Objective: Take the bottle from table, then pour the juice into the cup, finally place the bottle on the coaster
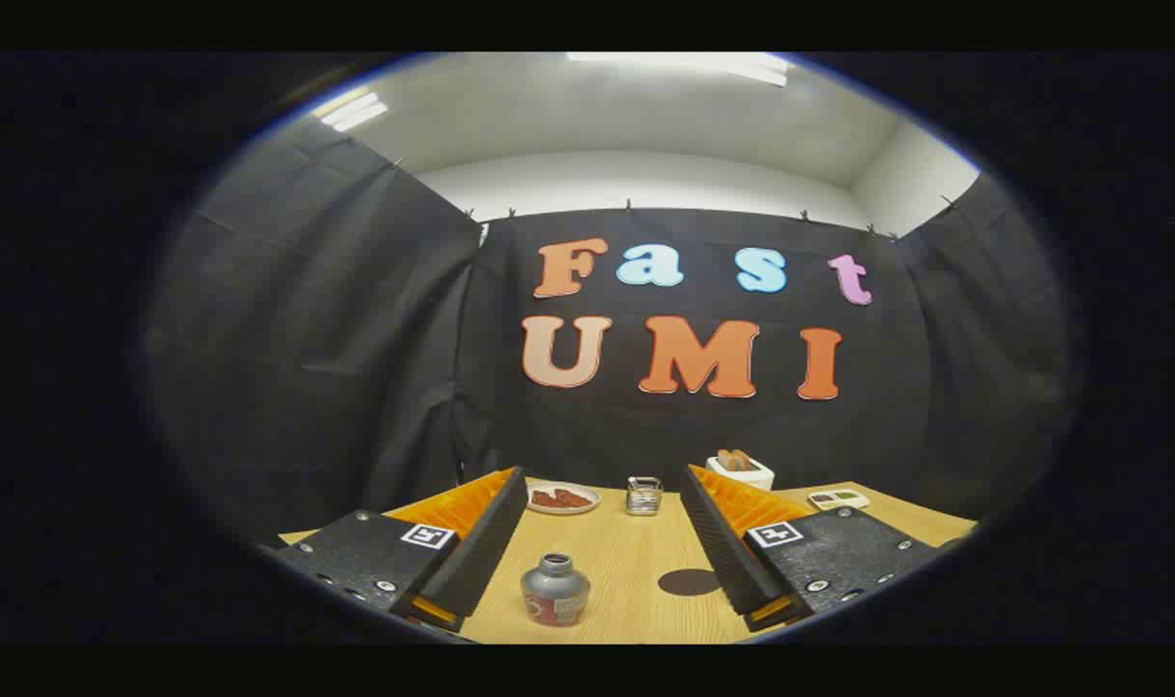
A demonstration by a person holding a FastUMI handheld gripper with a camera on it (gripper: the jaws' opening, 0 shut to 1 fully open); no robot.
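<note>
Hovering level above the bottle [555, 590], tongs [605, 484] spread wide.

On the far part of the wooden table [617, 561] we see a small white plate [563, 499] bearing reddish pieces of food, and well to its right a white box [742, 472] holding two brownish items, too small for us to identify. Near the table's right edge we note a flat white tray [838, 500] with small dark and light compartments, its contents unclear. Behind the table we observe the black cloth wall [355, 368], pinned along its top, with a pale ceiling and strip lights [353, 110] above.
</note>
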